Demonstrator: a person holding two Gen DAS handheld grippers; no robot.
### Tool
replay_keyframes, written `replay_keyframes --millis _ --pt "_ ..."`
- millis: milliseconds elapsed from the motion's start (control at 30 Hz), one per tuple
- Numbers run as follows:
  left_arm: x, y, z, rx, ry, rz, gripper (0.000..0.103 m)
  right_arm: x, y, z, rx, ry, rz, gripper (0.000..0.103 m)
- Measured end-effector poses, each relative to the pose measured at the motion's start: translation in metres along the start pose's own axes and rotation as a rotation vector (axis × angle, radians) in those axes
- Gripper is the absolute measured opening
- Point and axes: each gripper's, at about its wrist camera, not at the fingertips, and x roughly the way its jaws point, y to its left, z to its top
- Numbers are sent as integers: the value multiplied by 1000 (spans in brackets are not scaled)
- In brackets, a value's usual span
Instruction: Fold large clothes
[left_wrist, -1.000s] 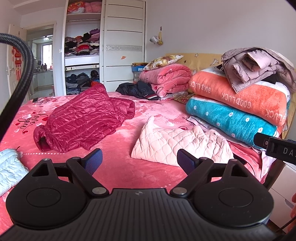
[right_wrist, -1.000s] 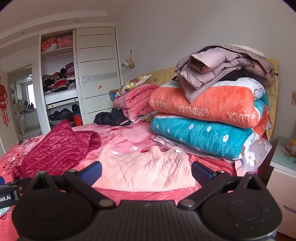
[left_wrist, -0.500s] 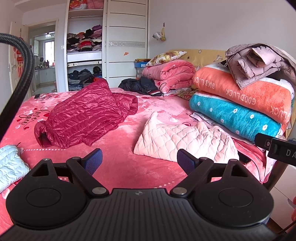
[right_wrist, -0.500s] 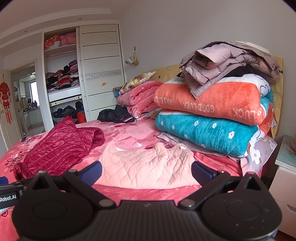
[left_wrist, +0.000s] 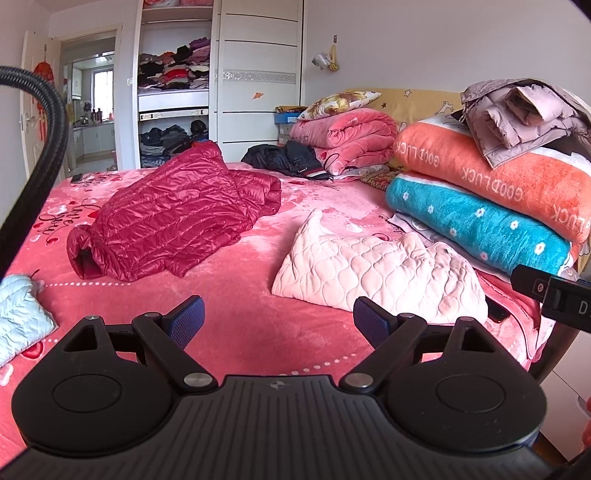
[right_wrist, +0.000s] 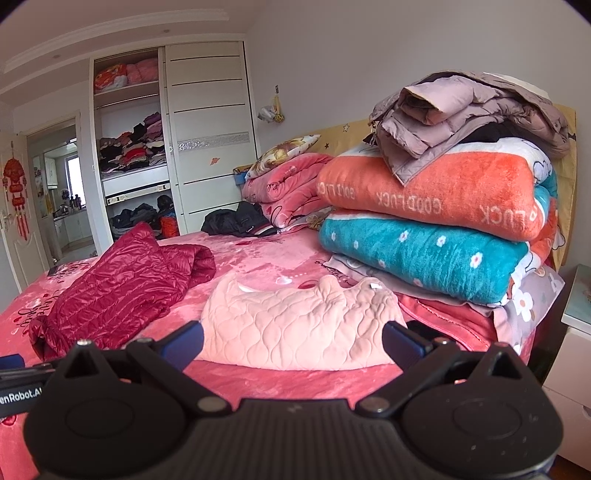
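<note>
Both grippers have dropped slightly lower toward the bed (left_wrist: 258, 325) over the last second. The left gripper (left_wrist: 277, 321) and right gripper (right_wrist: 291, 343) are spread wide and empty. The pink quilted garment (right_wrist: 295, 325) lies folded near the bed's front edge; the red jacket (left_wrist: 173, 214), toward the far-left corner, probably comes next.

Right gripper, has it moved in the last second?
Yes. The right gripper has edged forward toward the pale pink quilted garment, which now looms nearer against the stacked blankets; jaws stay open.
</note>
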Motion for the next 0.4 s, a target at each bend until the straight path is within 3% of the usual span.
replay_keyframes --millis 233,400 --pt "17 4 -9 -16 28 -46 103 15 0 -11 3 21 19 102" --pt "37 14 -19 -31 66 -36 103 37 8 -20 -9 47 46 102"
